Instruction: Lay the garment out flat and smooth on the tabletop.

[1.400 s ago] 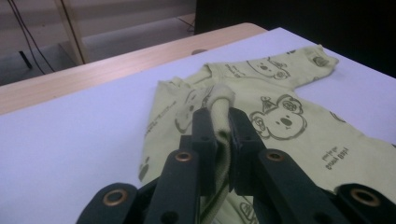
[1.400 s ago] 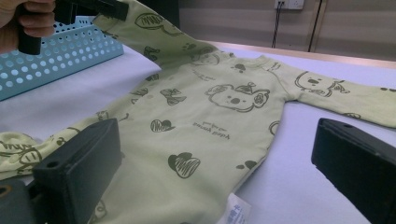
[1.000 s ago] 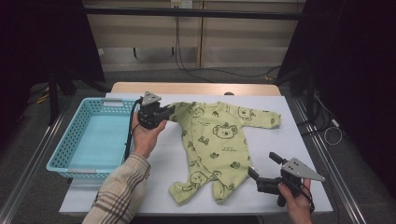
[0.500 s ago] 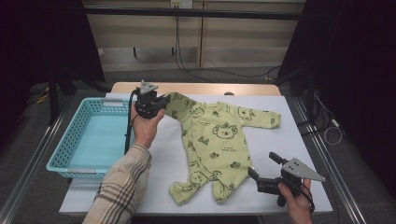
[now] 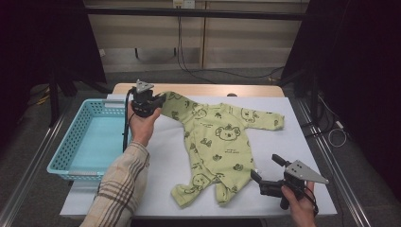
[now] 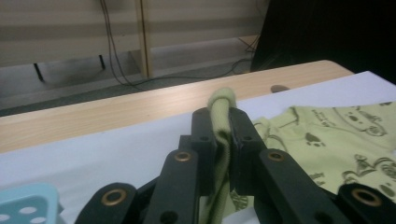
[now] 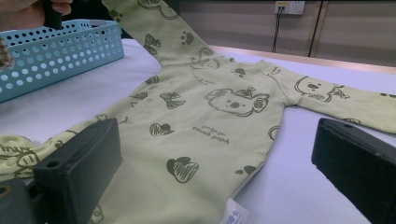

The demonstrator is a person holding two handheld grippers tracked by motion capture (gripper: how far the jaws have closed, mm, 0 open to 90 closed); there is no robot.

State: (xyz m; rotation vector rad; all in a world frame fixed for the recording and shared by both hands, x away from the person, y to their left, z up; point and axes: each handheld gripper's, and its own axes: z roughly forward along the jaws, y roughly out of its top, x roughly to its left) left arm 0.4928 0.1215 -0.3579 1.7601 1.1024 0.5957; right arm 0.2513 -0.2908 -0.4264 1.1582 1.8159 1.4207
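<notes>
A light green baby romper [image 5: 222, 142] with bear prints lies spread on the white table cover, legs toward the front edge. My left gripper [image 5: 156, 101] is shut on the end of the romper's left sleeve [image 6: 224, 100], holding it stretched and raised off the table at the back, next to the basket. In the left gripper view the green cloth is pinched between the two black jaws. My right gripper [image 5: 264, 166] stands open near the front edge, just right of the romper's legs. Its jaws frame the romper's body [image 7: 210, 112] without touching it.
A light blue perforated basket [image 5: 68, 137] stands at the table's left, its wall [image 7: 60, 51] close to the raised sleeve. The white table cover [image 5: 307, 142] has bare room at the right. A wooden strip [image 5: 213, 90] runs along the table's far edge.
My left hand has moved toward the far edge and slightly up with the sleeve in its jaws, pulling the sleeve straighter. The right gripper has stayed in place.
</notes>
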